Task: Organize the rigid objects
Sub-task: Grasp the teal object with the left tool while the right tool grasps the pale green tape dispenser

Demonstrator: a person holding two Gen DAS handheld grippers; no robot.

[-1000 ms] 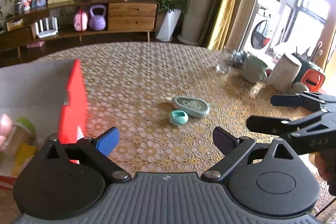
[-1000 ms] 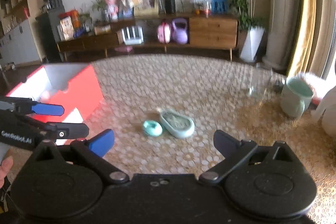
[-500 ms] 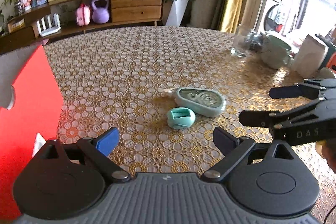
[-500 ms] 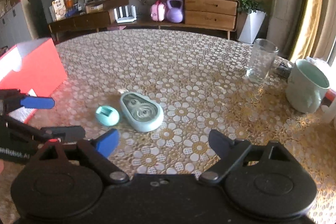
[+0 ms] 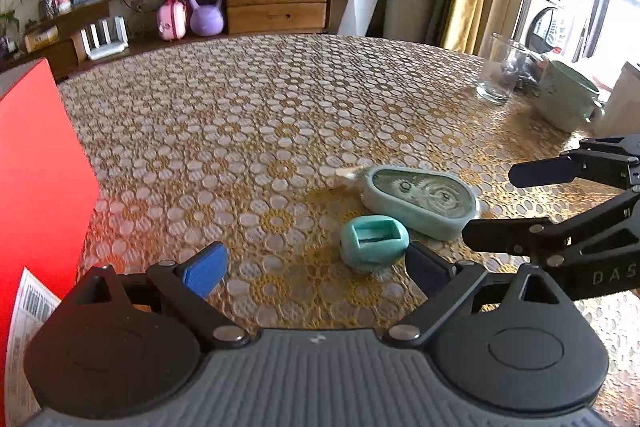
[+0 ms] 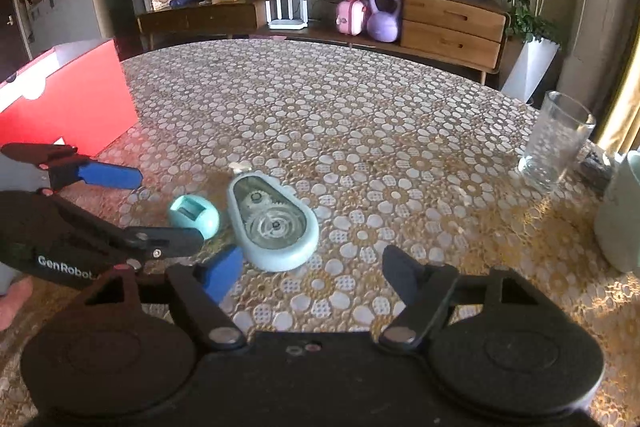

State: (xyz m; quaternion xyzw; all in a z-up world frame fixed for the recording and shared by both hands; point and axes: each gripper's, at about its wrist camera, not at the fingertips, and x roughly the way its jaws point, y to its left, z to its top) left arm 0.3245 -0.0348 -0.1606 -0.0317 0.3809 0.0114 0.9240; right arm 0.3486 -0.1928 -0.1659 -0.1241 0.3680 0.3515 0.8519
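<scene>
A pale green correction-tape dispenser (image 5: 420, 201) lies on the patterned table, its small teal cap (image 5: 374, 241) beside it. Both also show in the right wrist view: dispenser (image 6: 274, 221), cap (image 6: 194, 213). My left gripper (image 5: 316, 269) is open and empty, just short of the cap. My right gripper (image 6: 312, 273) is open and empty, just short of the dispenser. Each gripper appears in the other's view: the right one (image 5: 516, 203) at the right, the left one (image 6: 160, 207) at the left, near the cap.
A red box (image 5: 36, 179) stands at the table's left; it also shows in the right wrist view (image 6: 68, 103). A drinking glass (image 6: 556, 143) and a pale green mug (image 5: 566, 101) stand at the right. A sideboard lies beyond the table.
Both grippers have moved forward and down toward the dispenser and cap, which now sit closer and larger. The red box has slid toward the left edge of the left view.
</scene>
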